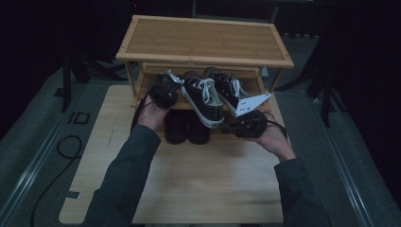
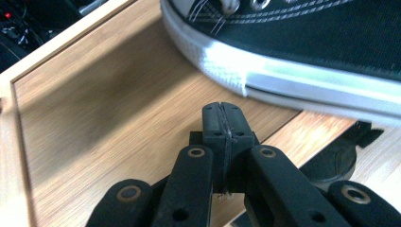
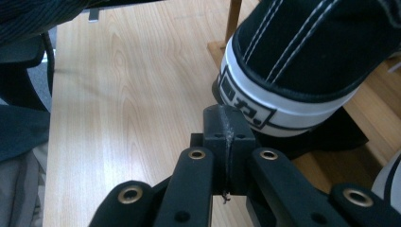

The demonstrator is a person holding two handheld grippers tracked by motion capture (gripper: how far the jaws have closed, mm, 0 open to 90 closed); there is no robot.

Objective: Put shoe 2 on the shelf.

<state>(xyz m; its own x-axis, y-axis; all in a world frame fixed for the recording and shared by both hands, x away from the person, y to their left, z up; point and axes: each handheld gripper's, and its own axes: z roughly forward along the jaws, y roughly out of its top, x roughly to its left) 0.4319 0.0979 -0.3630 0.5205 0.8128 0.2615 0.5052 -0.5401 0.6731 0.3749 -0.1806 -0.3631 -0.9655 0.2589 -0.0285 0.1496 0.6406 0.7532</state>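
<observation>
Two black sneakers with white soles and laces lie on the lower shelf of a bamboo shoe rack [image 1: 203, 40]. The left sneaker [image 1: 204, 98] sticks its heel out past the shelf's front edge; the right sneaker [image 1: 228, 87] lies beside it. My left gripper [image 1: 174, 89] is shut and empty at the left sneaker's side, its tip [image 2: 222, 111] just short of the white sole [image 2: 283, 80]. My right gripper [image 1: 226, 126] is shut and empty too, with its tip [image 3: 223, 113] right at that sneaker's heel [image 3: 288, 71]. Whether either tip touches the shoe I cannot tell.
A pair of dark shoes [image 1: 187, 126] stands on the light wooden table [image 1: 208, 179] under the protruding heel. The rack's top shelf overhangs the lower one. A rack leg [image 3: 234, 19] rises beside the heel. A black cable [image 1: 61, 156] lies on the floor at the left.
</observation>
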